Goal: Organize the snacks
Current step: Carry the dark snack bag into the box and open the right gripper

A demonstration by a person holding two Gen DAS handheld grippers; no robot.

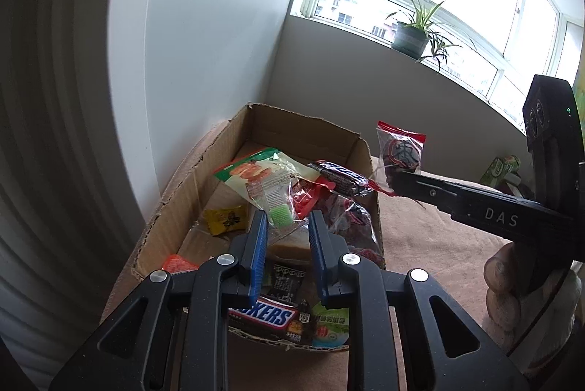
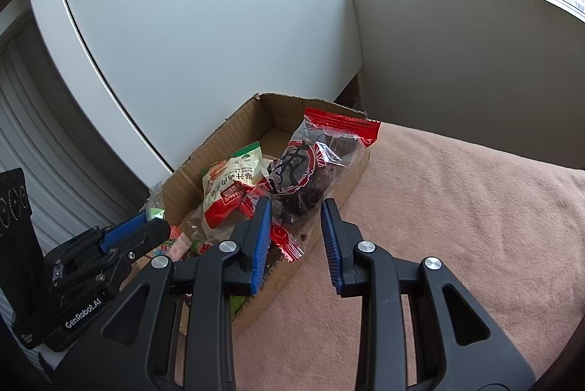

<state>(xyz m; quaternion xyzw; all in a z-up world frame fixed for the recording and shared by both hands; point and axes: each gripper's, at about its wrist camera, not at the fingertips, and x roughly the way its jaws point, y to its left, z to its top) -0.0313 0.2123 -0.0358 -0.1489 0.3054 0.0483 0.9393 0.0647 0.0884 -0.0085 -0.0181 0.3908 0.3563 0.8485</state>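
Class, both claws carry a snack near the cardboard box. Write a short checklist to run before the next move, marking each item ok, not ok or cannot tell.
1. Right claw holds the red-edged date bag: ok.
2. Left claw holds the green packet: ok.
3. Box has room at its far end: ok.
4. Date bag already over the box: cannot tell.
5. Claws clear of each other: ok.

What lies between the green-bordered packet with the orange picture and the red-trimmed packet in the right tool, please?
In the left wrist view, a dark-wrapped candy bar lies between them, atop the pile in the box.
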